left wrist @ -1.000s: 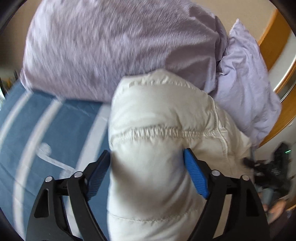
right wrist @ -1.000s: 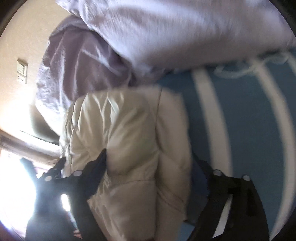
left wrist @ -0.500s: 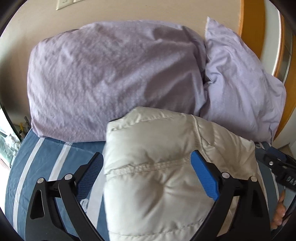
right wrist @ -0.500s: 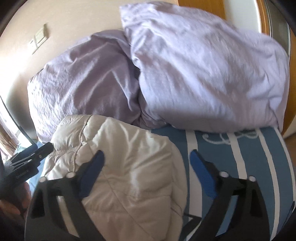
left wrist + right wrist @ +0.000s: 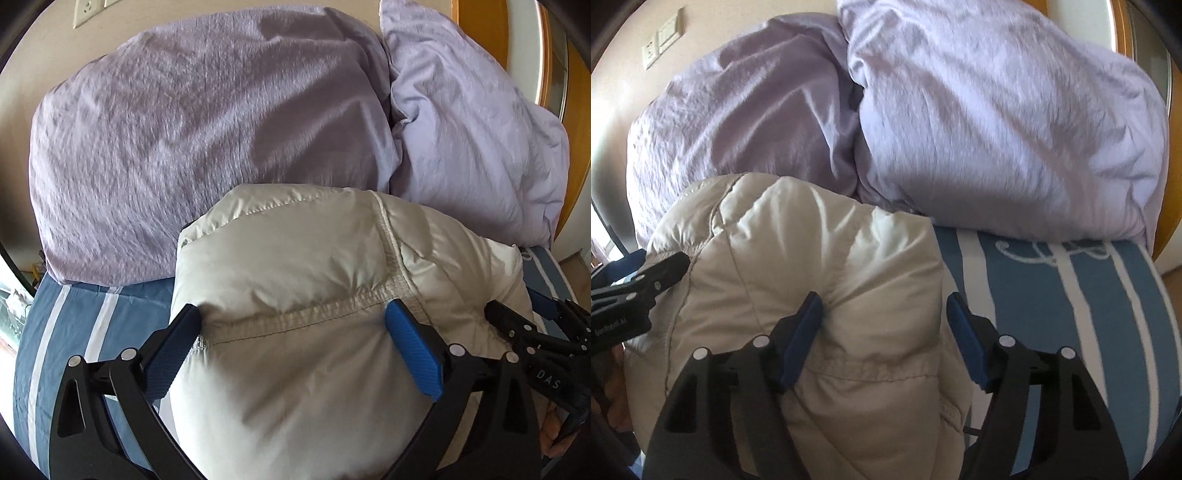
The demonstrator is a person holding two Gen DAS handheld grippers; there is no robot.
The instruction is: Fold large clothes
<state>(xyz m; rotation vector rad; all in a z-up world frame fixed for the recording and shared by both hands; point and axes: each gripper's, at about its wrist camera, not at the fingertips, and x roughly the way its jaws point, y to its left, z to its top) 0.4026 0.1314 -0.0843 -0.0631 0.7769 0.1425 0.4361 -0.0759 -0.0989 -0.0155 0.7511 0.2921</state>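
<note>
A cream puffy down jacket (image 5: 306,280) lies bunched in a thick bundle on the blue striped bed, its far end against the pillows. My left gripper (image 5: 291,325) straddles the bundle's left part, jaws wide, blue pads pressed to both sides of the padding by an elastic seam. My right gripper (image 5: 884,314) straddles the bundle's right edge (image 5: 849,266), jaws narrower, pads squeezing the padding. Each gripper shows in the other's view: the right one (image 5: 535,332) at the right, the left one (image 5: 639,280) at the left.
Two lilac pillows (image 5: 184,129) (image 5: 472,129) lie across the head of the bed against a beige wall. The blue bedcover with white stripes (image 5: 1071,314) extends right of the jacket. A wooden door frame (image 5: 484,26) stands at the far right.
Both grippers have levelled and moved toward the pillows with the jacket bundle, which now rests closer to them. The right jaws have narrowed on the padding.
</note>
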